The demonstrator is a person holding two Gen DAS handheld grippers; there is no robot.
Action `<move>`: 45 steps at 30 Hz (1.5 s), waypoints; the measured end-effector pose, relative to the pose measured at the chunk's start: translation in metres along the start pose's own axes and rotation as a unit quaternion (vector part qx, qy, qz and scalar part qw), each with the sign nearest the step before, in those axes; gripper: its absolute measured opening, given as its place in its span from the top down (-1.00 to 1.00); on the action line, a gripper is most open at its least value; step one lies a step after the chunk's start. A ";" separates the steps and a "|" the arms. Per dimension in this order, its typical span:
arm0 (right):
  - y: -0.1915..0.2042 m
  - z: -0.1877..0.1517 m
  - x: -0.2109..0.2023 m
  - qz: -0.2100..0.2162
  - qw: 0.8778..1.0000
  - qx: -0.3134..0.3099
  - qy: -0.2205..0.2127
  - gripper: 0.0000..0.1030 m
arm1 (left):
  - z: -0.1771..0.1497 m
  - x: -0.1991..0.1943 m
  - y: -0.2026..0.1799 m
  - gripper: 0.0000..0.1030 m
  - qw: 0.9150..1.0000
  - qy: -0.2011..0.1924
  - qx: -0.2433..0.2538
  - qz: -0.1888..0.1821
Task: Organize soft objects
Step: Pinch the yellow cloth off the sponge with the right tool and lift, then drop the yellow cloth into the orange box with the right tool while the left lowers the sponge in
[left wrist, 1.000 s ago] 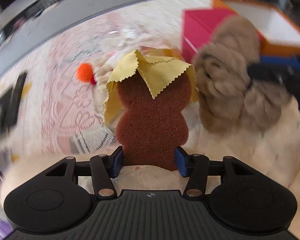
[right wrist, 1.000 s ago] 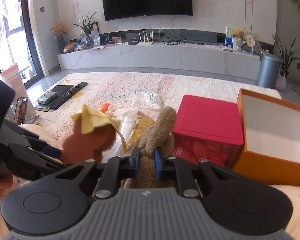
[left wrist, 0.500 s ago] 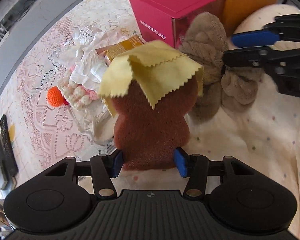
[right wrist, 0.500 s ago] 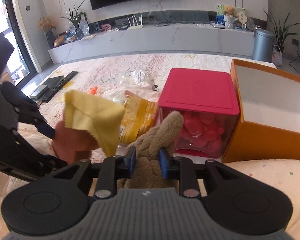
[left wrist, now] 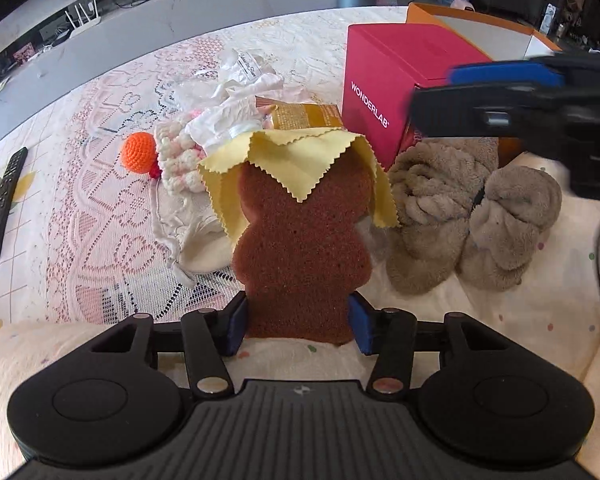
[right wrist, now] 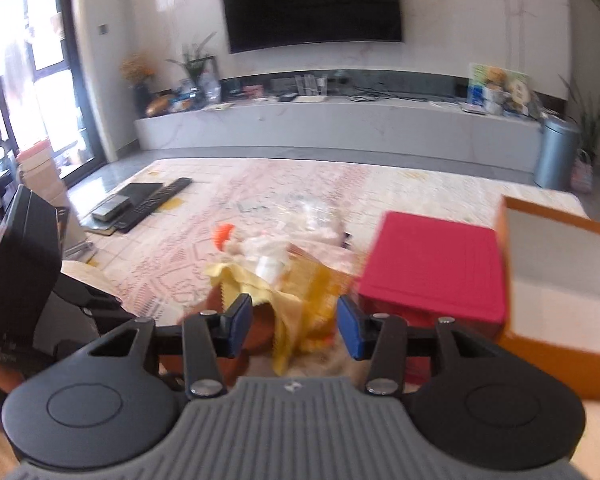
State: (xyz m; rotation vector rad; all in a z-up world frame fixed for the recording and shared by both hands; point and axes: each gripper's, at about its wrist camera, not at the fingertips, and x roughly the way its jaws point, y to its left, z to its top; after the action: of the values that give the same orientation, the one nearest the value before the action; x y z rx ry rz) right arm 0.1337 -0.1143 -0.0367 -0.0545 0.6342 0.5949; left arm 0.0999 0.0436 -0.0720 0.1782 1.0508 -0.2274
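your left gripper (left wrist: 296, 322) has its blue pads pressed on either side of a brown bear-shaped sponge (left wrist: 302, 248), gripping it by the bottom so it stands upright above the pale dotted cushion (left wrist: 500, 332). a yellow cloth with pinked zigzag edges (left wrist: 300, 156) is draped over the sponge's top and hangs down both sides.

your right gripper (right wrist: 294, 326) has just been opening; its jaws stand about half apart with nothing clamped between them, only the yellow cloth and the sponge showing blurred beyond the gap. in the left wrist view it hovers above a fluffy grey-brown bundled towel (left wrist: 472, 216), which lies on the cushion just to the right of the sponge and in front of a magenta box with a white "wonderlab" print (left wrist: 396, 80). you cannot tell from these views whether the fingers touch the towel.

behind the magenta box stands an open orange cardboard box with a white inside (right wrist: 564, 280). on the pink lace tablecloth (left wrist: 100, 220), to the left behind the sponge, lies a heap: an orange crocheted ball (left wrist: 138, 150), a cream and pink knitted piece (left wrist: 178, 160), crumpled white plastic wrapping (left wrist: 236, 92) and a golden-yellow packet (left wrist: 304, 116). a black remote control (left wrist: 2, 200) lies at the far left edge.
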 end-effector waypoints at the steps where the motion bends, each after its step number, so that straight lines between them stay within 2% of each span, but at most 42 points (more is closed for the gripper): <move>1: 0.003 0.004 0.011 0.011 1.000 -0.004 0.010 0.08 | 0.000 -0.001 0.000 -0.13 1.000 -0.002 -0.001 0.001; 6: 0.016 0.013 0.050 0.036 0.999 -0.018 0.035 0.03 | -0.005 -0.008 0.002 -0.11 1.000 -0.019 -0.007 -0.005; 8: 0.015 0.014 0.058 0.042 0.998 -0.016 0.044 0.10 | -0.008 -0.013 0.002 -0.09 1.000 -0.024 -0.013 -0.012; 12: 0.013 0.015 0.063 0.041 0.998 -0.009 0.053 0.52 | -0.011 -0.016 0.003 -0.09 0.999 -0.029 -0.016 -0.020; 13: 0.013 0.016 0.063 0.041 0.998 -0.006 0.054 0.85 | -0.011 -0.016 0.003 -0.09 0.999 -0.031 -0.017 -0.020; 14: 0.012 0.016 0.063 0.043 0.998 -0.003 0.055 1.00 | -0.011 -0.017 0.003 -0.09 0.999 -0.032 -0.018 -0.020; 18: 0.014 0.018 0.054 0.033 0.999 -0.012 0.038 1.00 | -0.013 -0.024 0.005 -0.09 0.999 -0.040 -0.028 -0.020; 23: 0.012 0.032 0.022 0.003 1.000 -0.013 -0.019 1.00 | -0.014 -0.036 0.009 -0.09 0.997 -0.053 -0.061 -0.012; 28: 0.005 0.051 -0.016 -0.025 0.997 -0.007 -0.072 1.00 | -0.012 -0.058 0.011 -0.09 0.992 -0.081 -0.097 0.004; 34: -0.013 0.059 -0.058 -0.062 0.992 -0.003 -0.107 1.00 | -0.008 -0.086 0.011 -0.09 0.984 -0.115 -0.137 0.010; 38: -0.030 0.056 -0.083 -0.088 0.989 0.006 -0.116 1.00 | 0.003 -0.101 0.000 -0.09 0.982 -0.132 -0.136 -0.007; 45: -0.067 0.044 -0.122 -0.140 0.982 0.035 -0.125 1.00 | 0.036 -0.110 -0.035 -0.09 0.980 -0.150 -0.109 -0.069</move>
State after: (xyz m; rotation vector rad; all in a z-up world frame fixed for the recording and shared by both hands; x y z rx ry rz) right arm 0.1149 -0.2224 0.0604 -0.0032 0.3933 0.2997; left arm 0.0683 0.0119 0.0399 -0.1257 0.7805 -0.2544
